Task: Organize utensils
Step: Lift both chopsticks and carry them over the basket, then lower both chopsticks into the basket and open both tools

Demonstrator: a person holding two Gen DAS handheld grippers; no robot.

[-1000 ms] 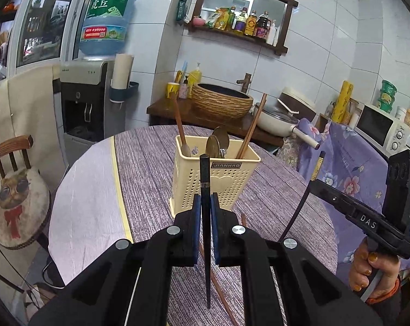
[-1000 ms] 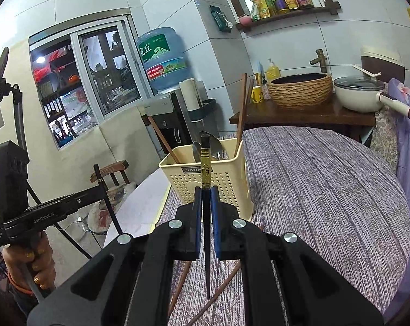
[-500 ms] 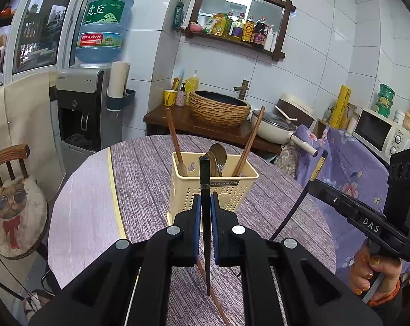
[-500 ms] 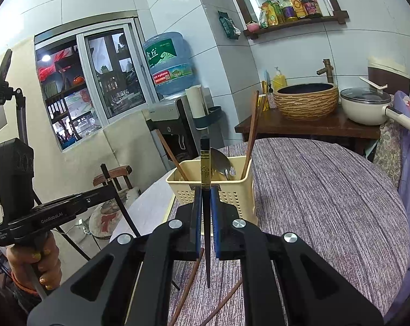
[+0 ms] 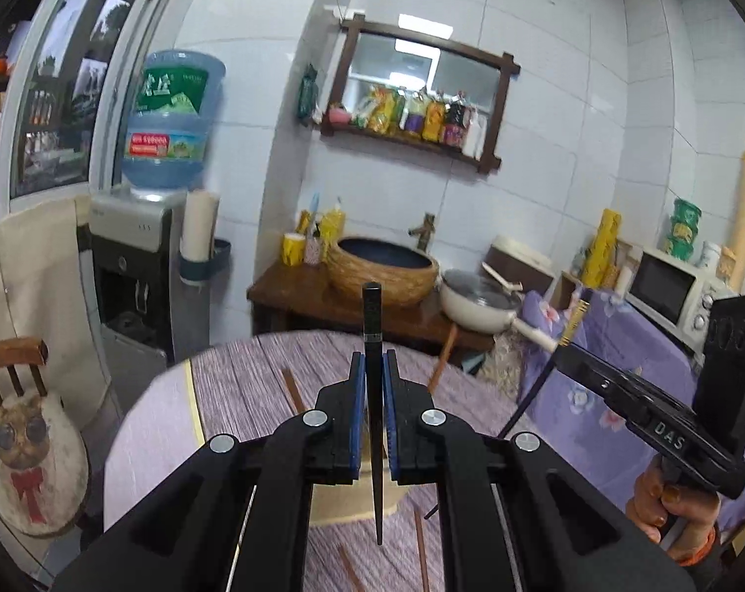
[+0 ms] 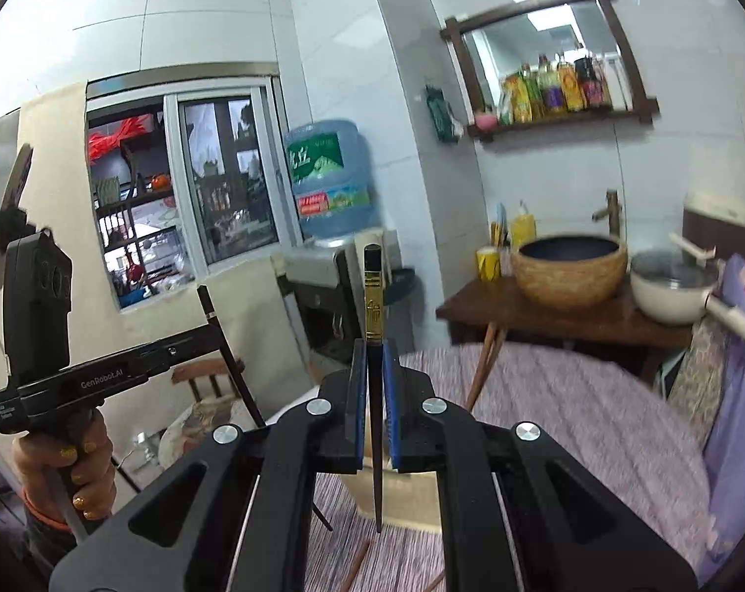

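Observation:
My left gripper (image 5: 372,380) is shut on a black chopstick (image 5: 372,325) held upright. My right gripper (image 6: 372,370) is shut on a black chopstick with a gold band (image 6: 373,311), also upright. The cream utensil basket (image 5: 342,503) sits right below and behind the left gripper, mostly hidden; it also shows under the right gripper (image 6: 407,493). Brown chopsticks (image 5: 441,360) stick out of it. The right gripper shows at the right of the left wrist view (image 5: 569,340), the left gripper at the left of the right wrist view (image 6: 209,325).
Loose brown chopsticks (image 5: 419,557) lie on the round purple-striped table (image 5: 254,375). A wooden chair with a cat cushion (image 5: 27,454) stands at the left. A water dispenser (image 5: 130,271) and a side table with a woven basin (image 5: 384,266) stand behind.
Both grippers have risen and tilted up over the basket, which has dropped from mid-frame to below the fingers. Each still holds its chopstick.

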